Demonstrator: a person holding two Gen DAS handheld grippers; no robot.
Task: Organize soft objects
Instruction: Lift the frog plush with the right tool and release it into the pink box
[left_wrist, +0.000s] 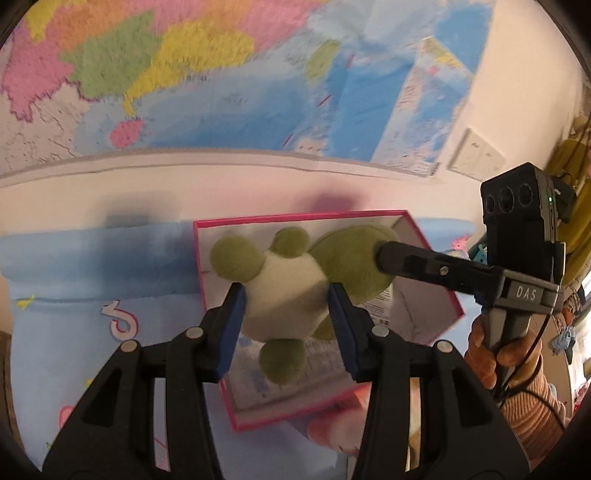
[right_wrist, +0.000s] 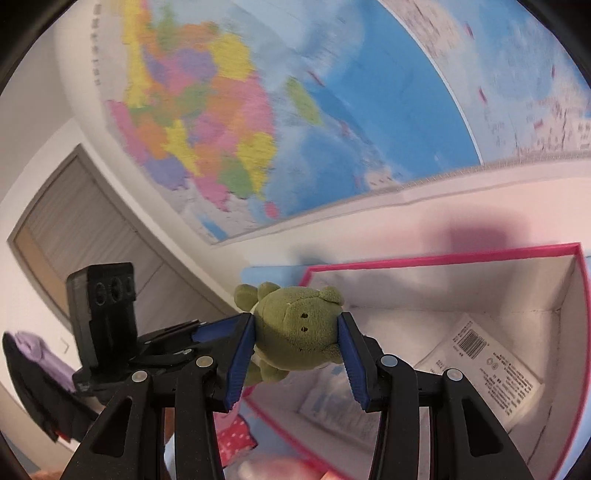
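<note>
A green and cream plush frog (left_wrist: 291, 280) hangs above an open box with a pink rim (left_wrist: 295, 215). My left gripper (left_wrist: 286, 306) is shut on its cream belly. My right gripper (right_wrist: 295, 332) is shut on its green head (right_wrist: 295, 325); in the left wrist view its finger (left_wrist: 424, 264) presses the head from the right. In the right wrist view the box (right_wrist: 443, 254) lies below and right, with white packets (right_wrist: 487, 369) on its floor, and the left gripper's body (right_wrist: 107, 325) shows at the left.
The box sits on a light blue bedsheet (left_wrist: 92, 332) with cartoon prints. A large coloured map (left_wrist: 184, 74) covers the wall behind. A pink soft item (left_wrist: 332, 428) lies by the box's near corner. A door (right_wrist: 74, 221) stands at the left.
</note>
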